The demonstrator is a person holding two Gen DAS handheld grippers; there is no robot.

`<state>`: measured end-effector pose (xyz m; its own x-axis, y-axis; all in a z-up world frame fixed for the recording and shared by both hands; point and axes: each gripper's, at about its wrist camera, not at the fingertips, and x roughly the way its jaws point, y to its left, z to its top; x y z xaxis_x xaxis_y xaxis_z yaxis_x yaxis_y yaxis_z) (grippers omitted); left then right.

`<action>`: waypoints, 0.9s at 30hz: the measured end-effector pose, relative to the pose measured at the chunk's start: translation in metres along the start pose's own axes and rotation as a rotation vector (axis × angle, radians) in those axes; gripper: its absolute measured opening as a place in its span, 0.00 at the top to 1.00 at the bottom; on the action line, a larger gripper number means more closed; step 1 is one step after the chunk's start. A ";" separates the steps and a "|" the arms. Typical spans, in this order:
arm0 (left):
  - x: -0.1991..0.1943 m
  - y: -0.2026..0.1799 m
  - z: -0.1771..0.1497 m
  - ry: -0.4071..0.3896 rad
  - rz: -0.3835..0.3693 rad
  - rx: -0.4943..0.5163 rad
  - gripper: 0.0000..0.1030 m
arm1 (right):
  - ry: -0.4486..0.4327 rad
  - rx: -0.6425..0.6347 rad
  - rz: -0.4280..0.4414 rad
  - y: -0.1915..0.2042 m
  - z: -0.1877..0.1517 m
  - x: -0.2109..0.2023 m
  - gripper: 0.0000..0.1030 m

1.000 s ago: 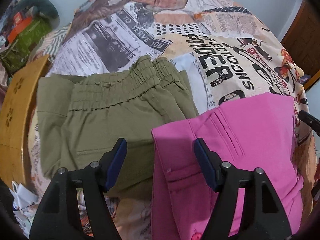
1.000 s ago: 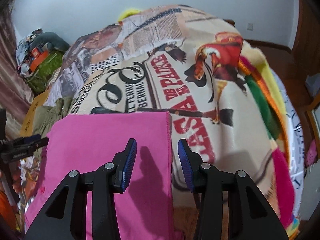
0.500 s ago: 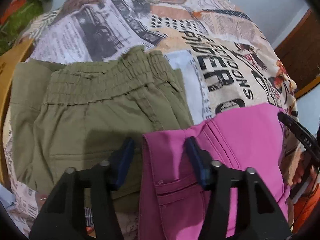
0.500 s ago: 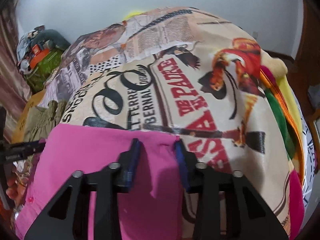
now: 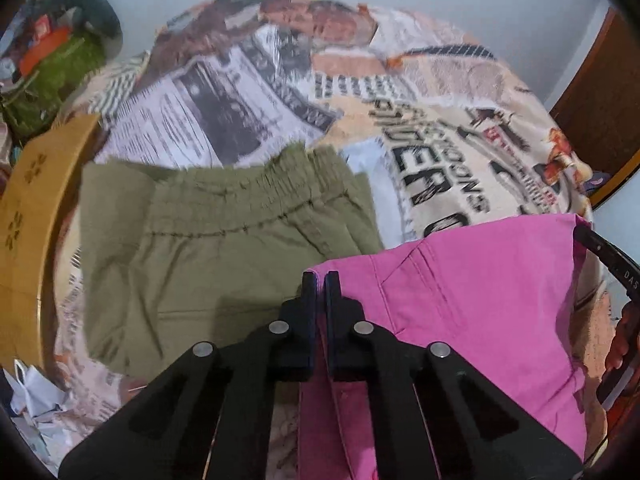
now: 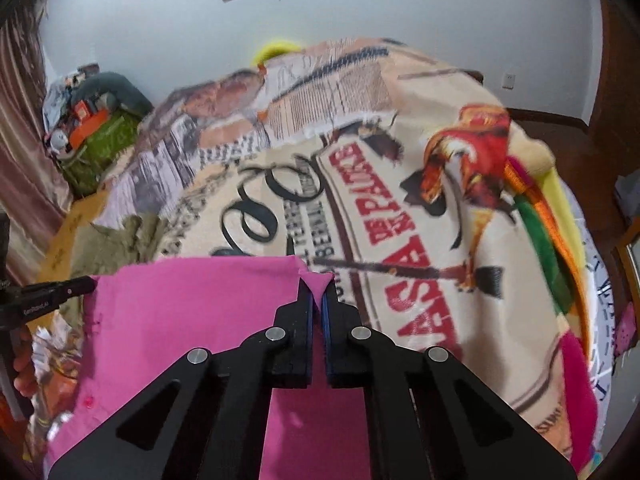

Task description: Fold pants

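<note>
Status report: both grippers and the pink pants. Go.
Left gripper shut on pink pants at the near-left corner. Right gripper shut on the far-right corner. Green pants folded alongside, touching the pink edge.

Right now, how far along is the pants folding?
Done: the olive pants lie folded on the printed blanket. In hand: the left gripper and right gripper are each shut on a far corner of the pink pants. Left: carrying that edge over to finish the fold.
</note>
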<state>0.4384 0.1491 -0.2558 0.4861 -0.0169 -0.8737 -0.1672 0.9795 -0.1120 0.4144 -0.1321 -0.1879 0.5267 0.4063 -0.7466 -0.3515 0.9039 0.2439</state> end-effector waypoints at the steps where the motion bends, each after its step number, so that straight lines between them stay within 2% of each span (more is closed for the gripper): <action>1: -0.007 -0.001 0.001 -0.010 -0.004 0.003 0.97 | -0.011 0.000 0.005 0.001 0.003 -0.007 0.97; 8: -0.070 -0.014 0.005 -0.127 0.008 0.039 0.97 | -0.134 -0.009 0.016 0.016 0.023 -0.063 0.97; 13: -0.105 -0.023 0.003 -0.183 0.012 0.079 0.97 | -0.185 0.000 0.041 0.022 0.028 -0.096 0.97; 27: -0.154 -0.027 -0.065 -0.193 0.048 0.150 0.97 | -0.157 -0.024 0.098 0.038 -0.036 -0.160 0.97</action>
<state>0.3124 0.1126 -0.1484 0.6379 0.0547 -0.7681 -0.0719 0.9973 0.0113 0.2891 -0.1676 -0.0808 0.6030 0.5098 -0.6136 -0.4244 0.8563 0.2944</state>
